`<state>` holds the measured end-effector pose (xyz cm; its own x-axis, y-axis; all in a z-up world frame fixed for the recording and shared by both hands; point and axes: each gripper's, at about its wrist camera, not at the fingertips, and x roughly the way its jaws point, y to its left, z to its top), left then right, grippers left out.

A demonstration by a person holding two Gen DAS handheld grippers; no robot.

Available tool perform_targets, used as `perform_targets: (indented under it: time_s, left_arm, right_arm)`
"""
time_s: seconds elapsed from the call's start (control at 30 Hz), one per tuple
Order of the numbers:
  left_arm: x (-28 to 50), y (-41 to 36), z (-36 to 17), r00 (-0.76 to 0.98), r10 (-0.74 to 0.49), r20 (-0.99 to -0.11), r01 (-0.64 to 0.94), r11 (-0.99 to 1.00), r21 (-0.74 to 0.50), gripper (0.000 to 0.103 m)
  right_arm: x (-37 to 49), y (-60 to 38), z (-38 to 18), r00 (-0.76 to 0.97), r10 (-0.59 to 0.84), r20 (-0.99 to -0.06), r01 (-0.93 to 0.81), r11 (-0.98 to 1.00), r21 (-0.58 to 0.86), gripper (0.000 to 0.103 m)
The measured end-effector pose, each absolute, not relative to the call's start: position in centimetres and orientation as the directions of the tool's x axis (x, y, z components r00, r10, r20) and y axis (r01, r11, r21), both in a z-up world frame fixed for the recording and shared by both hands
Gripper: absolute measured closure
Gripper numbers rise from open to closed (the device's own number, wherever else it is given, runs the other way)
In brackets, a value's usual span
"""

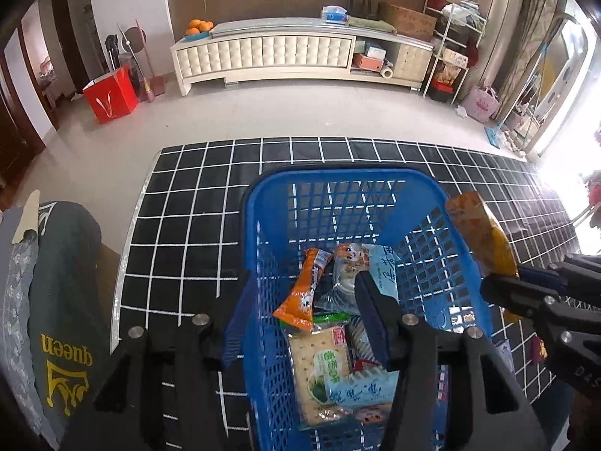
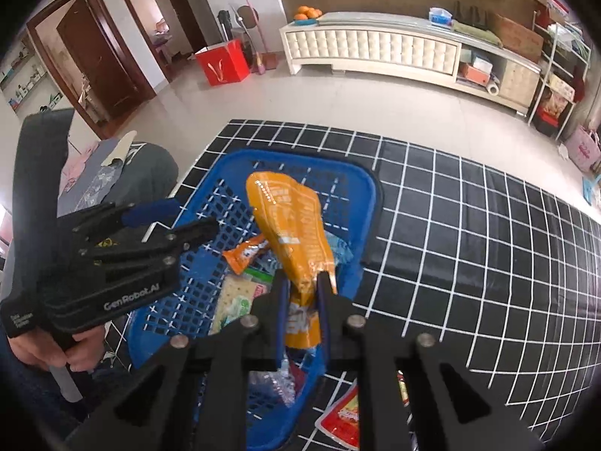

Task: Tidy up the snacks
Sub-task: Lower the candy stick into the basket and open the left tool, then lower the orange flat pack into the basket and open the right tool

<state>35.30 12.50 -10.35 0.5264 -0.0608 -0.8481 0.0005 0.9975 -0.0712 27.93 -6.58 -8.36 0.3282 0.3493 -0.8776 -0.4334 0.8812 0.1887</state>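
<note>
Orange snack packet (image 2: 296, 233) is pinched in the right gripper (image 2: 303, 282) above the blue basket (image 2: 360, 203), at its 3 o'clock rim. Left gripper (image 1: 311, 293), marked "GenRobot.AI", straddles the basket's 9 o'clock wall, parted and holding nothing, beside a cushion (image 1: 64, 300) reading "queen".

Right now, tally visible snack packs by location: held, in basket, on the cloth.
Held by right gripper: 1, orange packet
In blue basket: at least 5, pile overlaps
On cloth: 1, red packet
Total: at least 7
</note>
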Motion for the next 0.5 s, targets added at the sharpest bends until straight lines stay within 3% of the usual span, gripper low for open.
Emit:
perform_targets:
  time_s: [0.5]
  left_arm:
    - [31.0, 18.5, -8.3, 0.576, -0.037, -0.817, -0.06, 0.994, -0.087, 0.051]
  right_arm:
    - [28.4, -0.8, -9.6, 0.3, 0.332, -0.894, -0.514, 0.846, 0.142, 0.085]
